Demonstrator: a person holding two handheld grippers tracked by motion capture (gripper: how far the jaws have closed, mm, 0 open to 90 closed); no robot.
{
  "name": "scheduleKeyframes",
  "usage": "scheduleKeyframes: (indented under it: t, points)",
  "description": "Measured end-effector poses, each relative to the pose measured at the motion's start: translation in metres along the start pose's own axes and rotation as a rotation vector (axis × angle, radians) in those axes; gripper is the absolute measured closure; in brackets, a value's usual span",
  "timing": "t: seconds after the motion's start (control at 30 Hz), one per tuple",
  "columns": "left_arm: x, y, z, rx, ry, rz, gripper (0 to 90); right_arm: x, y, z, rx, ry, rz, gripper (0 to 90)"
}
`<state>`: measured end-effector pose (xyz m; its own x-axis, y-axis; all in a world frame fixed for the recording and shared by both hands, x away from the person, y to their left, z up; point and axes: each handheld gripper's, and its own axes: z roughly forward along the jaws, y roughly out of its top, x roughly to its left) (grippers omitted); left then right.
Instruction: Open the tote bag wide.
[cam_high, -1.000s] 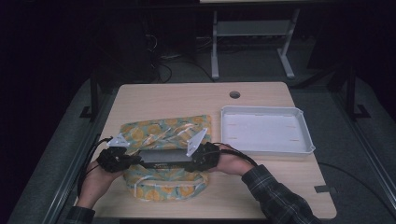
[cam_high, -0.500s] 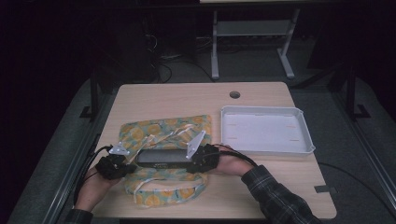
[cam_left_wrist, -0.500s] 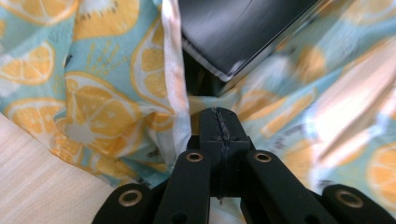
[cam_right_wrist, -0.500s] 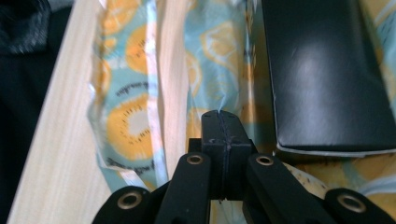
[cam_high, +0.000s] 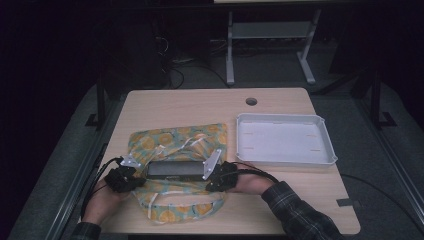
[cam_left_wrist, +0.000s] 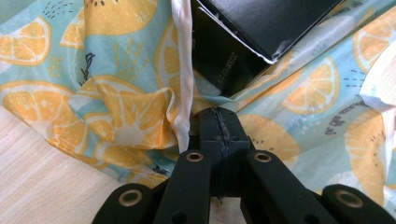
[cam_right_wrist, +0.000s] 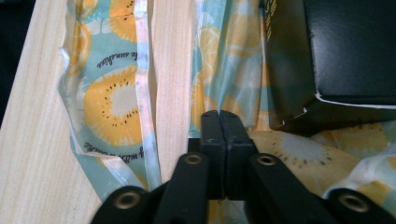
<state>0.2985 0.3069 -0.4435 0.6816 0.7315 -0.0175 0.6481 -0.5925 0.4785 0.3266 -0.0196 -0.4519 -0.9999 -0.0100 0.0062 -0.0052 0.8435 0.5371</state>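
Left claw (cam_left_wrist: 218, 122) clenched on citrus-print fabric bag (cam_left_wrist: 116, 107), lower centre of frame; right claw (cam_right_wrist: 219, 122) likewise pinched on fabric, just been easing. Black box (cam_high: 175, 169) between them (lower left of high view), on bag, on surface (cam_high: 190, 107).

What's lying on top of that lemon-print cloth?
A long black box lies on the lemon-print cloth, across its middle, with white straps trailing beside it. The cloth spreads flat on the wooden table. Whatever part of the cloth sits beneath the box is covered.
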Motion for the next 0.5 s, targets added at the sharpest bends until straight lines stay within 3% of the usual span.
scheduleKeyframes:
  t: [0.13, 0.3, 0.5]
  points:
    - [-0.001, 0.000, 0.000, -0.001, 0.003, -0.001, 89.6, -0.003, 0.001, -0.011, -0.028, -0.013, 0.024, 74.1]
    - [0.000, 0.000, 0.000, -0.001, -0.002, 0.001, 89.6, -0.009, 0.002, -0.038, -0.132, -0.016, 0.061, 68.4]
    - [-0.001, 0.000, 0.000, 0.002, 0.007, 0.012, 89.6, -0.020, 0.003, -0.059, -0.207, -0.096, 0.099, 67.1]
